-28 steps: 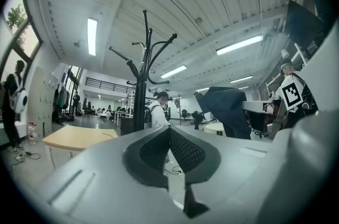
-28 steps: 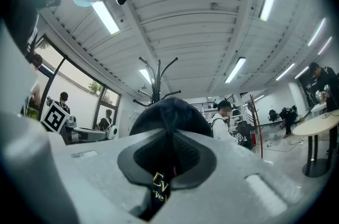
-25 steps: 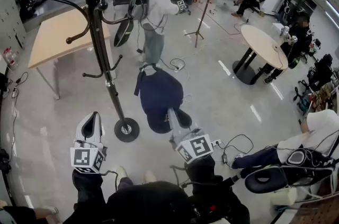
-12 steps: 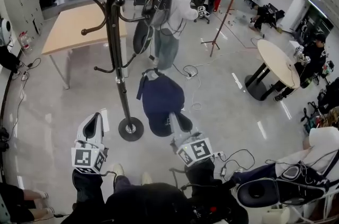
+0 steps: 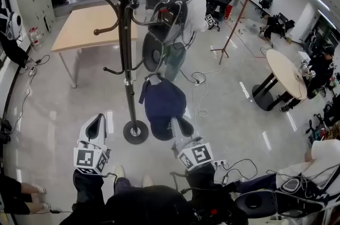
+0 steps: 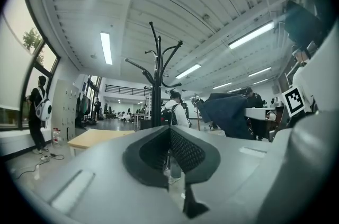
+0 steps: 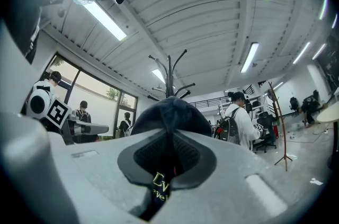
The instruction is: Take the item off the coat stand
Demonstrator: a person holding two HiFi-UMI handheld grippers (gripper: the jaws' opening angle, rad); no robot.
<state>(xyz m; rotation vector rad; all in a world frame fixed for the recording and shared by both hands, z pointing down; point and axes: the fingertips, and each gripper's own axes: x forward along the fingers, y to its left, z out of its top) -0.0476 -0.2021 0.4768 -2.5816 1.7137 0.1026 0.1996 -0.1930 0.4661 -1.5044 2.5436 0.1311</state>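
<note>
Gripping a navy cap [image 5: 162, 100], the right gripper [image 5: 175, 123] has its jaws closed narrow on the cap's fabric. In the right gripper view a strip of dark cloth with yellow lettering is pinched between the pads, and the crown rises just beyond them.

- Cap position: off the hooks of the black coat stand [image 5: 127, 69], hanging in the air to the right of its pole and just beside its round base in the head view. Not touching the stand.
- Left gripper [image 5: 95, 124]: on the other side of the stand's base, to its left. Jaws drawn together and nothing between them. Its own view looks past them to the stand's upper hooks.
- Behind the stand: a wooden table [image 5: 87, 27].
- Beyond the stand, to its right: a person in a light top with a backpack [image 5: 186, 11], standing and facing away.
- Far right of the stand: a round table [image 5: 284, 72] on a dark pedestal.
- Cables lie on the floor between the stand and the round table.
</note>
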